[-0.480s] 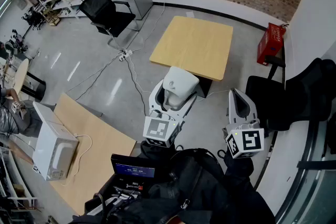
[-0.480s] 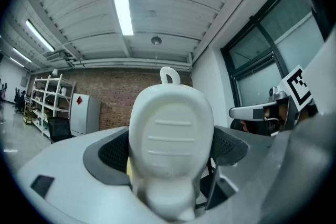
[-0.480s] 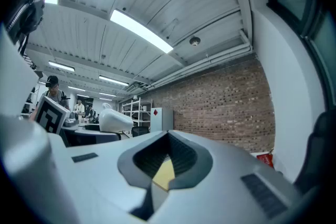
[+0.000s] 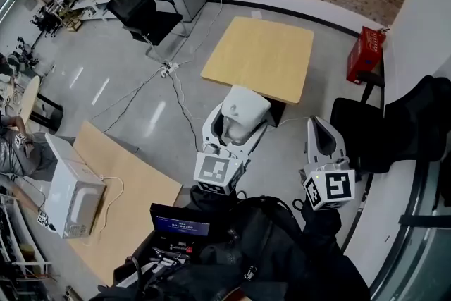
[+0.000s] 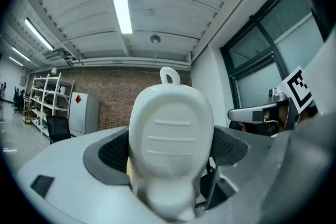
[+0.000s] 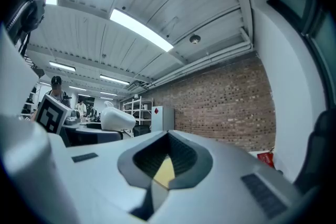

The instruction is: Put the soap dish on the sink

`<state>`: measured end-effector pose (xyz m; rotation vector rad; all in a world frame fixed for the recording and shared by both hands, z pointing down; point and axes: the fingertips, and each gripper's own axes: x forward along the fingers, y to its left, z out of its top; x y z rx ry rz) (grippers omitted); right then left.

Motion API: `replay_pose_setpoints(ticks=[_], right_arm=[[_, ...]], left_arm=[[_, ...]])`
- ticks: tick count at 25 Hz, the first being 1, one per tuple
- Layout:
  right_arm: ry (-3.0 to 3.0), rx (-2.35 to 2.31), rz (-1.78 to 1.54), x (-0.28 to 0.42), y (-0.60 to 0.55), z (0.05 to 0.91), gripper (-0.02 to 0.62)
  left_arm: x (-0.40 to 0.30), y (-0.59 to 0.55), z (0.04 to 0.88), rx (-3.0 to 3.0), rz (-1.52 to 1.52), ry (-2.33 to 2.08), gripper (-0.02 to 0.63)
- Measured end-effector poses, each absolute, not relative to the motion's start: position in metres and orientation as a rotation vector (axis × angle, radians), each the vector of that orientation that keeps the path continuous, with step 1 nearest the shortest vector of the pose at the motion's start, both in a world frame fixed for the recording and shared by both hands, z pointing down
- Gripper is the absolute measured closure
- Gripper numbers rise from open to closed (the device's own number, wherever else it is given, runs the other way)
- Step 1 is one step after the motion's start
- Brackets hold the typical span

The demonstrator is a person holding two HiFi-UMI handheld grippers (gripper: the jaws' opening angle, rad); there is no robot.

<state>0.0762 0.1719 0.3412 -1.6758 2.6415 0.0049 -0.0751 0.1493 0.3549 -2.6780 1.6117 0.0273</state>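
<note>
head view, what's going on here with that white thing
A person stands in a workshop room with tongs in each hand, both pointing level above the floor. The left tongs are clamped on a white soap dish, carried with its small loop at the far end. The right tongs are shut and empty, alongside. A wooden table stands ahead. No sink shows in any view, so the dish is not yet placed.

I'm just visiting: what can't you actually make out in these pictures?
- Sink: it is in no view, so where the soap dish should go cannot be told.
- Left gripper pads: in the left gripper view the dish covers the spots where they meet it.
- Screen writing: too small in the head view.
- Red box print: too small in the head view.
</note>
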Motion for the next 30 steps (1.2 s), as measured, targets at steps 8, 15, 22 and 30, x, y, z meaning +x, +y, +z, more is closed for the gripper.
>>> replay_pose_setpoints(ticks=[8, 15, 22, 30], right_arm=[[2.674, -1.641, -0.021, 0.079, 0.172, 0.35, 0.589], [2.687, -1.667, -0.095, 0.092, 0.176, 0.371, 0.589], [2.711, -1.658, -0.15, 0.088, 0.167, 0.388, 0.589], [2.702, -1.702, -0.151, 0.083, 0.131, 0.39, 0.589]], left_arm=[[-0.069, 0.147, 0.36, -2.675, 0.024, 1.628, 0.149], [-0.061, 0.151, 0.373, -2.691, -0.008, 1.643, 0.149], [-0.064, 0.145, 0.387, -2.698, -0.034, 1.66, 0.149], [-0.07, 0.103, 0.39, -2.72, -0.015, 1.63, 0.149]])
